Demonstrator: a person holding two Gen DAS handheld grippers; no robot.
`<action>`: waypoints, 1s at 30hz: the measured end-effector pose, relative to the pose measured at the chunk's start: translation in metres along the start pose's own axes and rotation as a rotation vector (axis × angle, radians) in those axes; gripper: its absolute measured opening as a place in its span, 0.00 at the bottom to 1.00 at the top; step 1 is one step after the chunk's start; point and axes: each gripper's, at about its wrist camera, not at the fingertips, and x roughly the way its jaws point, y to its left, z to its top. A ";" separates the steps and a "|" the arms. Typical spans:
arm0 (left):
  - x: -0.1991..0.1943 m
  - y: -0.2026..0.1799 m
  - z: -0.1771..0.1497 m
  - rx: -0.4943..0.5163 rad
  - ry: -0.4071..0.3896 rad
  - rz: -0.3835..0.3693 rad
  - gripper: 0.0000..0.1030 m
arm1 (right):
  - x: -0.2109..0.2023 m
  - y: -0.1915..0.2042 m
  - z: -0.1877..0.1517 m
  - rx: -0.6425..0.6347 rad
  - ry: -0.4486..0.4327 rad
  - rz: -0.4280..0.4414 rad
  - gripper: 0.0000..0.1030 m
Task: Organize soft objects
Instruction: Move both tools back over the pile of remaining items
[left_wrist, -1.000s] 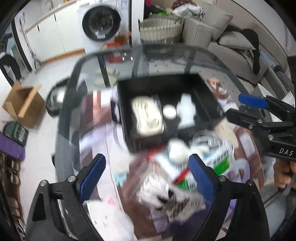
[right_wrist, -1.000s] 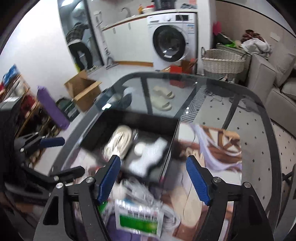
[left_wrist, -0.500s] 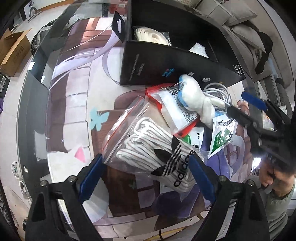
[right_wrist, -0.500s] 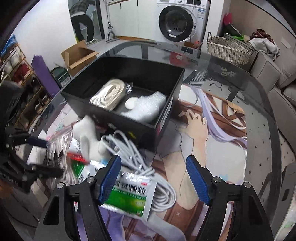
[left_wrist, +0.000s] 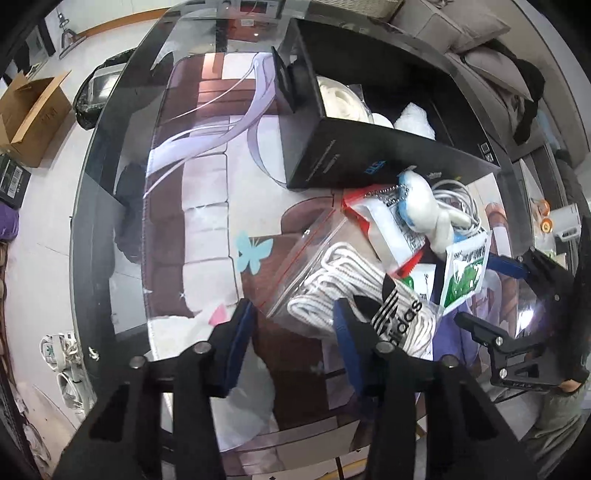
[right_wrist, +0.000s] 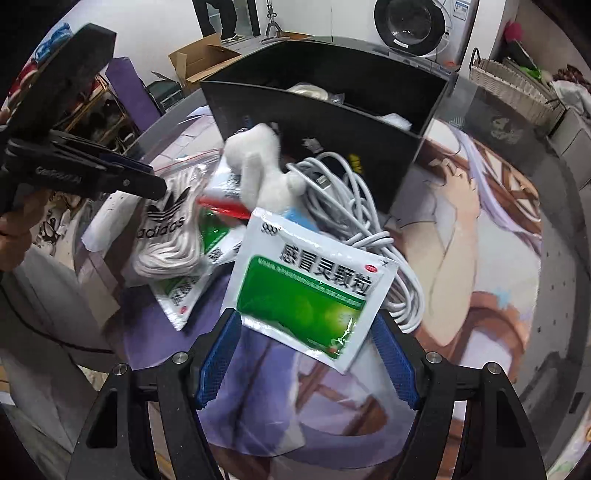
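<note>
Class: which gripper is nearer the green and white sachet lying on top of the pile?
Right. The right gripper straddles the sachet; the left gripper is closing over the shoelace bag beside it.

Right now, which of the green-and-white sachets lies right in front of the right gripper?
The top sachet, flat over the white cable with its whole face showing, before the open right gripper. The other sachet lies left, half under the laces bag.

black box, green-white sachet, white plush

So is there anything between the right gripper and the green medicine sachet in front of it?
Nothing visible. The right gripper stands open right over the near edge of the green medicine sachet, which lies on top of the pile, above the white cable.
</note>
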 end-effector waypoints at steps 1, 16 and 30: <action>-0.001 -0.001 0.002 -0.015 0.001 -0.010 0.69 | 0.000 0.001 0.000 -0.001 -0.001 0.001 0.73; 0.022 -0.027 0.002 -0.178 0.069 -0.135 0.98 | -0.009 -0.027 0.025 0.076 -0.046 -0.017 0.73; 0.009 -0.038 -0.013 0.053 0.024 -0.001 0.41 | -0.005 -0.010 0.008 0.056 -0.017 0.056 0.73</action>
